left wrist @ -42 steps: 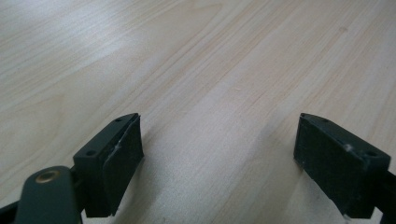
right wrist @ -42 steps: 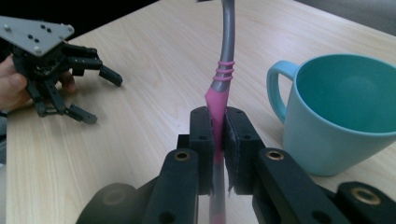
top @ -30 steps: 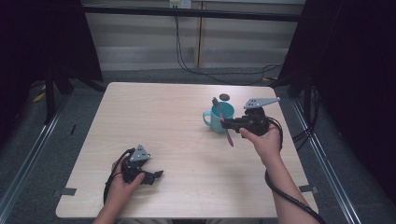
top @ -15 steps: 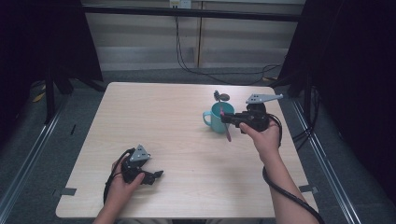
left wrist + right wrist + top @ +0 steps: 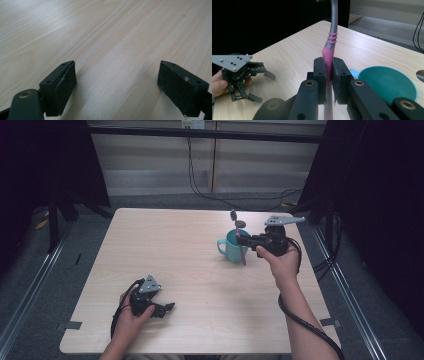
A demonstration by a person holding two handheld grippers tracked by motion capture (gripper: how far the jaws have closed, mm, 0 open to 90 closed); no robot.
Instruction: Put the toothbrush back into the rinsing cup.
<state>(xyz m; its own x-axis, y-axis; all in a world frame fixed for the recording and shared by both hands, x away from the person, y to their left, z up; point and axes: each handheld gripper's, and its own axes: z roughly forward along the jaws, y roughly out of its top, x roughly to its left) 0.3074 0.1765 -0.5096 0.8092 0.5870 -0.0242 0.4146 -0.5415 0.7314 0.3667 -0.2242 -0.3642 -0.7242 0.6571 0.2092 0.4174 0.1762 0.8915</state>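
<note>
The spoon (image 5: 242, 240), grey stemmed with a pink handle, hangs over the teal cup (image 5: 231, 246) near the table's (image 5: 170, 245) far right corner, seen from above. The right gripper (image 5: 246, 240) pinches it by the pink part, with the bowl end up past the cup's rim and the handle tip hanging down the cup's near side. I would guess it is held there either to be dropped in or just lifted out; I cannot tell which. The left gripper (image 5: 166, 308) rests low at the near left, well apart from the cup, looking idle.

Along the left gripper's own view, its two black jaws are spread wide with nothing but bare wood between them.

From the right gripper's view, the jaws are pressed together on the pink handle (image 5: 328, 56), the grey stem curving up out of the top. The cup (image 5: 388, 83) sits just beside to the right; what shows of its inside looks empty. Farther off sits the left gripper (image 5: 258, 85), jaws apart.
</note>
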